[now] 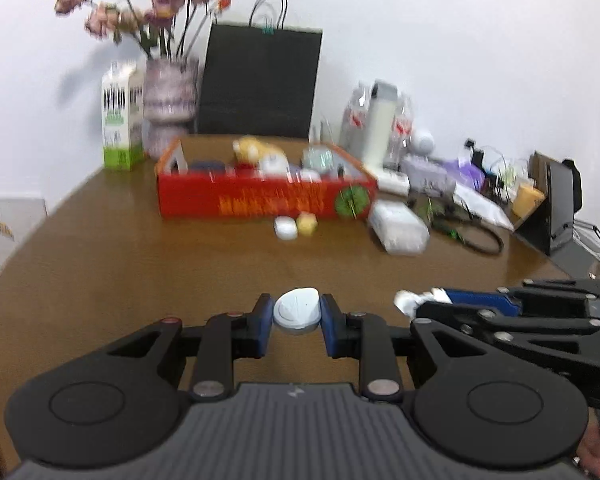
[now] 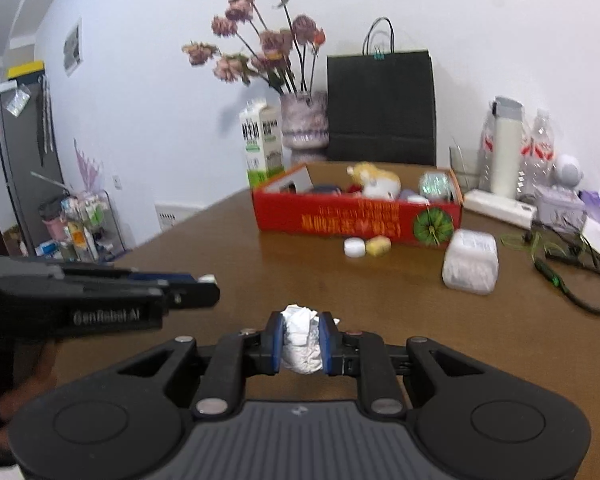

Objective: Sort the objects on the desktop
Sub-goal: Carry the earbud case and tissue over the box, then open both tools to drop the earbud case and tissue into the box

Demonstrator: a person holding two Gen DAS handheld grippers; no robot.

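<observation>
Brown table [image 1: 100, 240] holds red box [image 1: 260, 200]; left claw [image 1: 296, 314] clamps white cap [image 1: 296, 312], right claw [image 2: 302, 342] crumpled paper [image 2: 300, 340].

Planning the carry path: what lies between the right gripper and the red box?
Bare tabletop up to the white cap and yellow piece before the red box, in the right wrist view.

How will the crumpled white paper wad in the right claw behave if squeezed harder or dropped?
The crumpled paper wad looks soft and creased, so it would probably compress rather than resist. It seems light and unlikely to break. Its irregular shape suggests it would barely roll on the table.
</observation>
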